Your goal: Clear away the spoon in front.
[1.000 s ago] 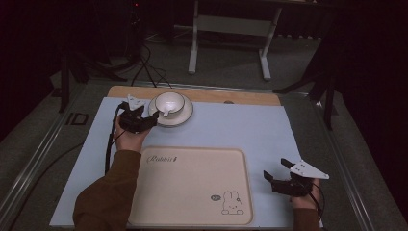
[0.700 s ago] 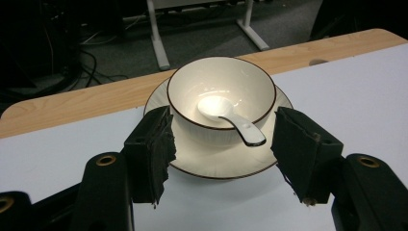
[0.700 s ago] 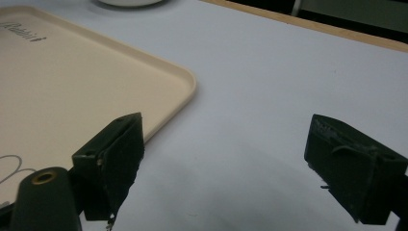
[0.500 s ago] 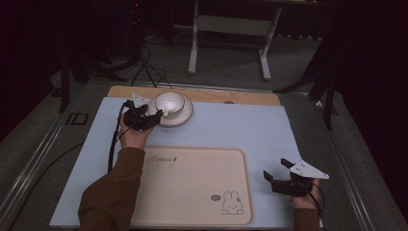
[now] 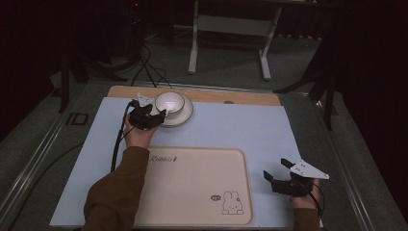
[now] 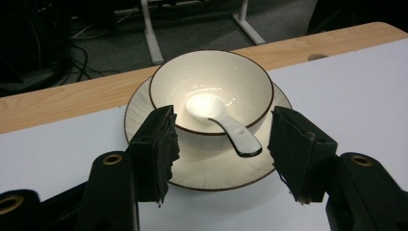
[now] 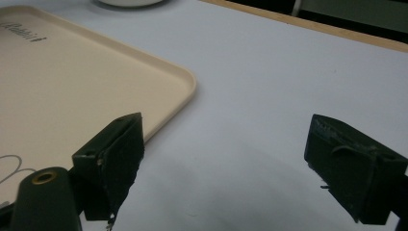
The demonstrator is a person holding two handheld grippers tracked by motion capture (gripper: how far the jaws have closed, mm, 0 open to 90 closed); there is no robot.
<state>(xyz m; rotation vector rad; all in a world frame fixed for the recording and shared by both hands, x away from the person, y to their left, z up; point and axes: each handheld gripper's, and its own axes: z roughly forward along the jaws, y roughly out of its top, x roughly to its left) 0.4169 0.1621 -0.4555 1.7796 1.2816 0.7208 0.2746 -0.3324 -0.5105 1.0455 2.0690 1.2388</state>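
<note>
A white bowl (image 5: 169,102) (image 6: 211,91) with a dark rim stands on a white saucer (image 5: 184,117) (image 6: 144,103) at the table's far left. A white spoon (image 6: 226,125) lies in the bowl, its handle over the near rim. My left gripper (image 5: 153,115) (image 6: 222,151) is open, its jaws either side of the bowl's near edge above the saucer. My right gripper (image 5: 276,171) (image 7: 226,166) is open over the pale blue mat near the front right, nothing between its jaws.
A beige tray (image 5: 192,185) (image 7: 72,82) with a rabbit drawing (image 5: 232,203) lies at the front centre on the blue mat (image 5: 240,125). A wooden strip (image 5: 240,97) runs along the table's far edge. A cable (image 5: 118,139) trails from the left gripper.
My left gripper has edged forward to the bowl, its jaws now straddling the near rim. The right gripper has stayed put.
</note>
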